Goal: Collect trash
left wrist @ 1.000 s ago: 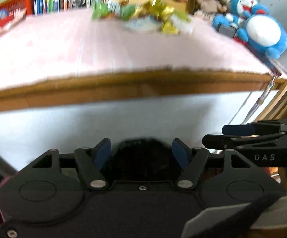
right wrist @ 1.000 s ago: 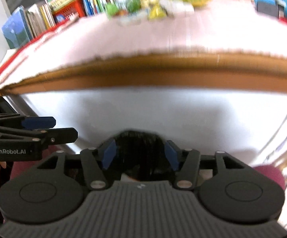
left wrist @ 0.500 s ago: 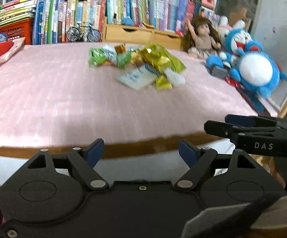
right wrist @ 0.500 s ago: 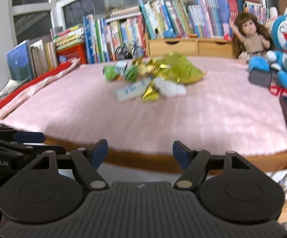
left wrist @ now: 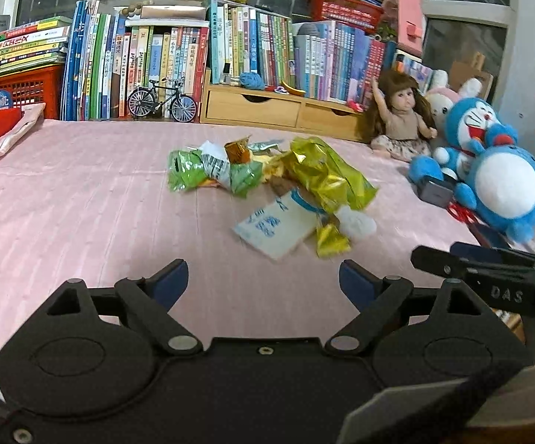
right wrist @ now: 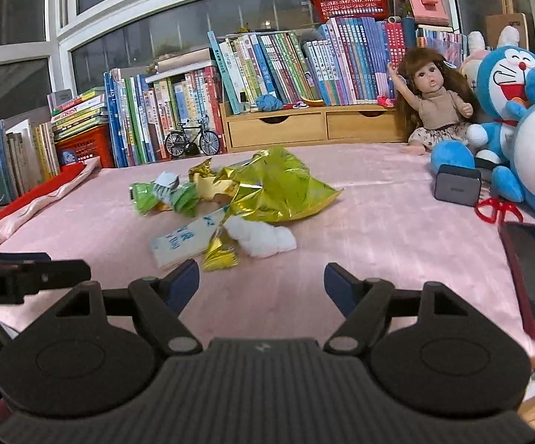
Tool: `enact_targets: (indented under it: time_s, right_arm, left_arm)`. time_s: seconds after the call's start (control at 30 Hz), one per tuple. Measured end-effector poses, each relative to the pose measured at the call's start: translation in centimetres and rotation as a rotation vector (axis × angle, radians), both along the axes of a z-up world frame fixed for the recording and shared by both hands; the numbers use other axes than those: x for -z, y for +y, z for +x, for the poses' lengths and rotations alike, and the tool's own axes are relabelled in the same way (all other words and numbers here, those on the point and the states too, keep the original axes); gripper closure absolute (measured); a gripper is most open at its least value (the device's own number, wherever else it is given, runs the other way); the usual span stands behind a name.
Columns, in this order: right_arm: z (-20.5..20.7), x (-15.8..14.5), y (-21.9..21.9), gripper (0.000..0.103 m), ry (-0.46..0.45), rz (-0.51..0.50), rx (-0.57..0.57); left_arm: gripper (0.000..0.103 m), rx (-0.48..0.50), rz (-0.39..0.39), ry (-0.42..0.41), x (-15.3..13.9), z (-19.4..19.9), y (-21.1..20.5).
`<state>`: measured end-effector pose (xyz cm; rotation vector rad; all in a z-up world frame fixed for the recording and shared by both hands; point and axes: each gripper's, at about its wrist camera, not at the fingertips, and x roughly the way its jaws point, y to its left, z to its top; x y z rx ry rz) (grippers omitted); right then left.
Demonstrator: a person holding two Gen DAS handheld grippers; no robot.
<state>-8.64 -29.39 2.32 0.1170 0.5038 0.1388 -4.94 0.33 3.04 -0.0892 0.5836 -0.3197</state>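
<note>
Left tool [left wrist: 263, 277] wide open, blue pads apart with nothing between, jaws just opened further; hovering above the near part of the bench [left wrist: 82, 199], which wears a pink striped cloth. Right tool [right wrist: 261, 281] likewise open and empty, jaws spread wider over the past moment, poised over the same cloth; seen in the left wrist view as a black bar at the right edge.

Trash heap [left wrist: 267, 177] lying mid-bench, well ahead of both tools and touched by neither. Within the heap: large crinkled gold-green foil bag [right wrist: 278, 188] as landmark. Left of the foil bag, crumpled green wrappers [right wrist: 163, 196]. Just in front of the foil bag, a flat white packet with blue print [right wrist: 186, 240], a small folded gold wrapper [right wrist: 221, 255] beside it, and a white wad of tissue or cotton [right wrist: 261, 238] touching the bag's near edge.

Right of the foil bag and well apart: a small grey box [right wrist: 456, 187], red scissors [right wrist: 497, 211], a blue plush cat [right wrist: 508, 85], a long-haired doll [right wrist: 434, 107] with one arm raised. Behind the foil bag, along the far edge: a model bicycle [right wrist: 191, 142], a wooden drawer unit [right wrist: 311, 125], rows of upright books [right wrist: 304, 63].
</note>
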Motion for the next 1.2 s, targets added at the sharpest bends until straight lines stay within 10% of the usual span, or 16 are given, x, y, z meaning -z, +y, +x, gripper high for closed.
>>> enact_targets:
  time_s: [0.57,1.2]
  right_arm:
    - [8.1,2.9,0.1,0.029,0.081,0.001,-0.017]
    - [8.6,3.6,2.2,0.067,0.092,-0.022,-0.097]
  left_arm:
    - [0.017,0.026,0.003,0.114,4.1,11.9,-5.0]
    - [0.090,0.032,-0.013,0.115,5.0,11.0,-6.0]
